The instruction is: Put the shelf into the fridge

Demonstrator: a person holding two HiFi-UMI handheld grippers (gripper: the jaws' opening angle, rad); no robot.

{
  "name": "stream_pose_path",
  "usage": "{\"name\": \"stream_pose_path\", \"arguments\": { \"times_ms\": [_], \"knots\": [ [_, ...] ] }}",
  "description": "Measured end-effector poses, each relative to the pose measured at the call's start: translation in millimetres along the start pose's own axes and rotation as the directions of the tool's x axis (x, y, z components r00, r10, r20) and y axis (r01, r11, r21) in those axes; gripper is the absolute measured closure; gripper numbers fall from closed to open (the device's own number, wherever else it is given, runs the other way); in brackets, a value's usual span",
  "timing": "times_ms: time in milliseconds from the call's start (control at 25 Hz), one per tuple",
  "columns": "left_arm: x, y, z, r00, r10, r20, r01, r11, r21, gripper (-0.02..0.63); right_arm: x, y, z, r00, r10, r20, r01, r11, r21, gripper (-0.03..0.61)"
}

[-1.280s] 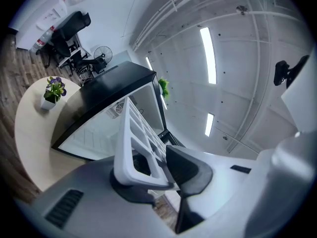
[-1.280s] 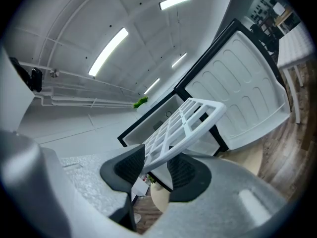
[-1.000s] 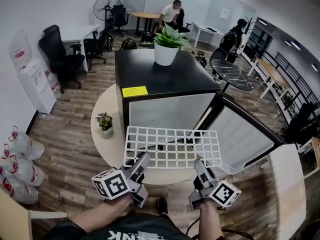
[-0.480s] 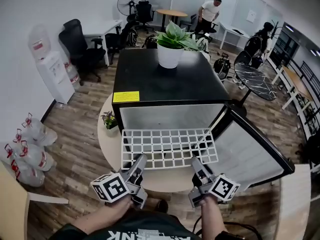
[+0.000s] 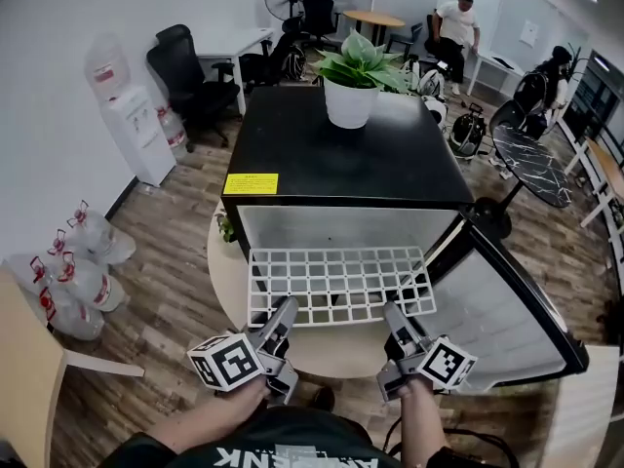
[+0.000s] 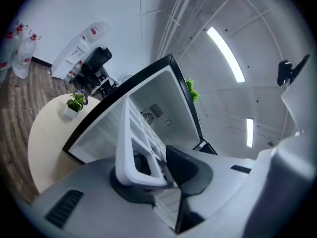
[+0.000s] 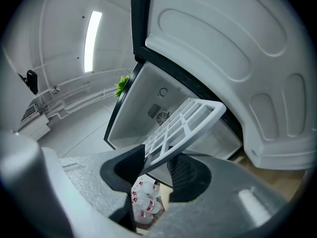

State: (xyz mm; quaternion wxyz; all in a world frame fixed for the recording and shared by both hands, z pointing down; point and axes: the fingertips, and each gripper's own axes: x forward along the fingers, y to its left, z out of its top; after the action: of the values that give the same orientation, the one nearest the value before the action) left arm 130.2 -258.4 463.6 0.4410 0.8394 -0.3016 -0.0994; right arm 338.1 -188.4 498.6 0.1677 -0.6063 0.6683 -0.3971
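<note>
An office with a wood floor, seen from above. A small black fridge (image 5: 351, 164) stands on a round pale counter (image 5: 226, 286), with its door (image 5: 502, 310) swung wide open to the right and its white inside bare. A potted plant (image 5: 353, 96) sits on top of the fridge, and a much smaller plant (image 5: 226, 228) stands on the counter just beside its left wall. A white grid shelf (image 5: 336, 286) is held roughly flat in the air in front of the opening. Its far edge is at the mouth of the fridge, and whether it has crossed inside cannot be told. The left claw (image 5: 285, 308) is closed on the near edge of the shelf towards its left corner, with the rim pinched between its dark pads. The right claw (image 5: 394, 312) is closed on the same edge towards the right, and the grid slants away from it towards the fan vent in the fridge's back wall. The step in hand looks like the carry-in: the shelf is lined up with the opening but not yet seated. The next move probably calls for both claws to push forward together, keeping the shelf level and square so its side edges meet the supports on the inner walls, which are hard to make out here.
</note>
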Motion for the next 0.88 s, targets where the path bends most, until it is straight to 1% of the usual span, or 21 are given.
{"name": "stream_pose_path", "arguments": {
  "times_ms": [120, 360, 520, 640, 880],
  "knots": [
    [6.0, -0.4, -0.5, 1.0, 0.012, 0.003, -0.012, 1.0, 0.005, 0.531, 4.0, -5.1, 4.5, 1.0, 0.003, -0.003, -0.003, 1.0, 0.007, 0.437],
    [17.0, 2.6, 0.1, 1.0, 0.017, -0.005, -0.017, 1.0, -0.003, 0.531, 6.6, -8.1, 12.1, 1.0, -0.002, 0.01, 0.002, 1.0, -0.019, 0.437],
    [19.0, 6.3, -0.5, 1.0, 0.015, -0.01, -0.016, 0.999, -0.035, 0.531, 12.1, -5.5, 12.3, 1.0, 0.013, 0.009, -0.013, 1.0, -0.015, 0.437],
    [20.0, 10.8, 0.1, 1.0, 0.019, -0.007, -0.019, 0.999, -0.028, 0.531, 14.3, -5.9, 11.1, 1.0, 0.02, 0.008, -0.02, 1.0, -0.019, 0.437],
    [24.7, 19.1, -8.6, 1.0, -0.007, -0.017, 0.005, 0.995, -0.101, 0.531, 17.0, -3.3, 11.3, 1.0, 0.027, 0.014, -0.026, 0.999, -0.045, 0.437]
  ]
}}
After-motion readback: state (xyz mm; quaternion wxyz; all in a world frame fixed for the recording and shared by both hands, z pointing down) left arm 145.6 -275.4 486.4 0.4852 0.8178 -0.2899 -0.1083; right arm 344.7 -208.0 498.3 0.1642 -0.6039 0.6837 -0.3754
